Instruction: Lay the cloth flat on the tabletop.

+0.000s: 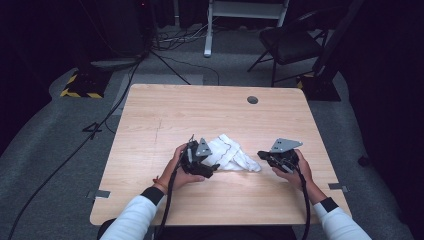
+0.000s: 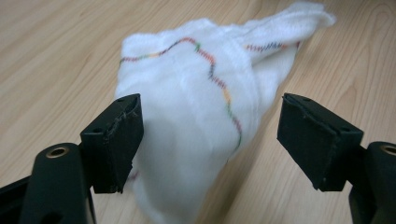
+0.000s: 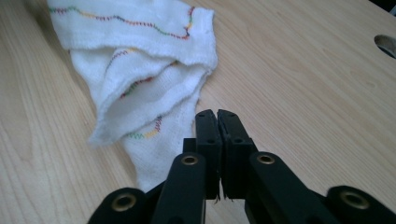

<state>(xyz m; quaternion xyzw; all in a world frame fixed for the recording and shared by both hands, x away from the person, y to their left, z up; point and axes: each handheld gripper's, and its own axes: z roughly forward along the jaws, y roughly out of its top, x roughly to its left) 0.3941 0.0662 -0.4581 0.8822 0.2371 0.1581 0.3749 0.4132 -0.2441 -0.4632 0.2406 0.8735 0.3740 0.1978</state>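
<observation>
A white cloth (image 1: 232, 152) with a wavy multicoloured stitched border lies crumpled in a loose fold at the middle of the wooden table (image 1: 165, 115). My left gripper (image 1: 214, 167) is at the cloth's left end. In the left gripper view its jaws stand open (image 2: 210, 140) with the cloth (image 2: 196, 107) bulging between them; the left pad (image 2: 114, 140) brushes the fabric and the right pad (image 2: 313, 140) stands apart from it. My right gripper (image 1: 261, 155) sits just off the cloth's right corner. In the right gripper view it is shut (image 3: 217, 135), pads together, with the cloth (image 3: 140, 70) beside it.
A round cable hole (image 1: 252, 99) sits near the table's far edge. Beyond the table are a black chair (image 1: 290, 42), a white stand's leg (image 1: 207, 30), floor cables and a yellow-and-black striped base (image 1: 80, 87). Bare wood surrounds the cloth.
</observation>
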